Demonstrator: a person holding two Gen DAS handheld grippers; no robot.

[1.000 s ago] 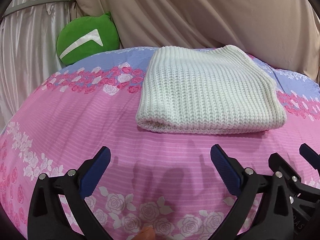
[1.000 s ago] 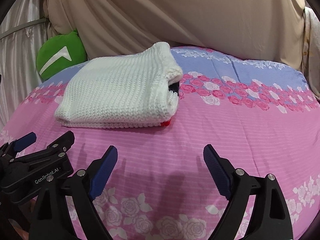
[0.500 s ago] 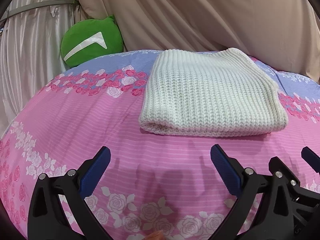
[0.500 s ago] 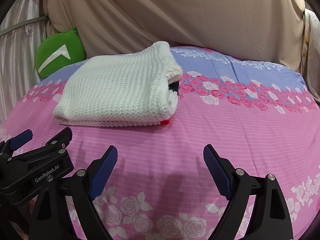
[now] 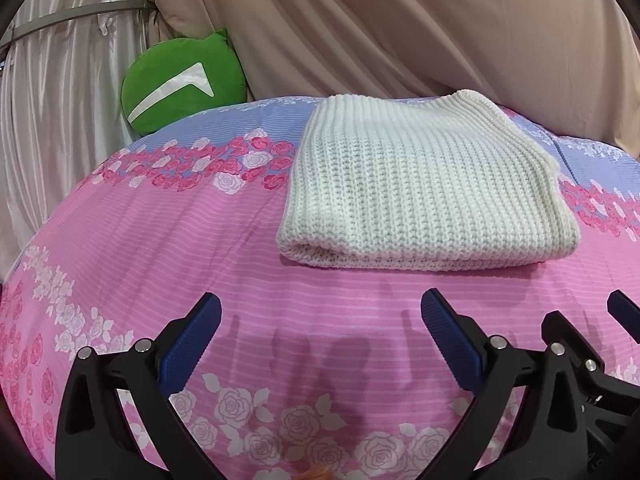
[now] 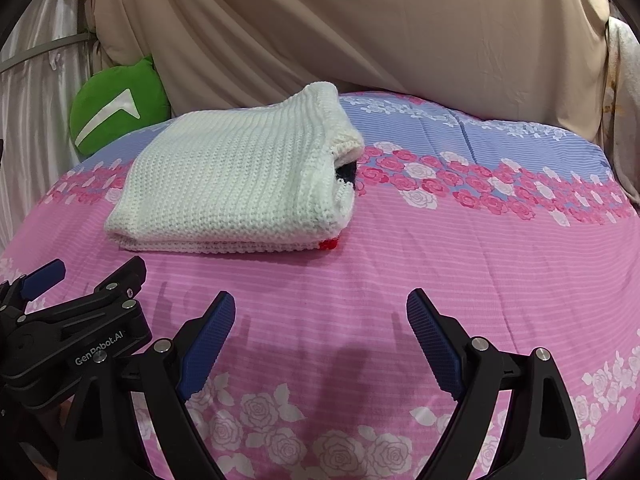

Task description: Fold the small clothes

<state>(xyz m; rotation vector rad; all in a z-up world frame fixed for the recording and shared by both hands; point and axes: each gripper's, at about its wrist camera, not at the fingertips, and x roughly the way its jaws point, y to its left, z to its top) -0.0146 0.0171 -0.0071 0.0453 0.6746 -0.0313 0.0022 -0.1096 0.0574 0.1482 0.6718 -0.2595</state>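
Observation:
A white knitted garment (image 5: 424,188) lies folded in a neat rectangle on the pink floral bedsheet (image 5: 160,248). In the right wrist view the garment (image 6: 232,184) shows a dark inner layer and a small red corner at its right end. My left gripper (image 5: 320,320) is open and empty, held above the sheet in front of the garment. My right gripper (image 6: 320,320) is open and empty, also short of the garment. The left gripper also shows at the left edge of the right wrist view (image 6: 80,280).
A round green cushion (image 5: 180,84) with a white mark leans against the beige drape (image 5: 400,28) at the back left. A pale satin curtain (image 5: 52,100) hangs on the left. The sheet turns blue (image 6: 500,132) towards the back.
Both grippers have drawn back and risen slightly, so the garment sits a little lower in both views. Both stay open. The garment has not moved.

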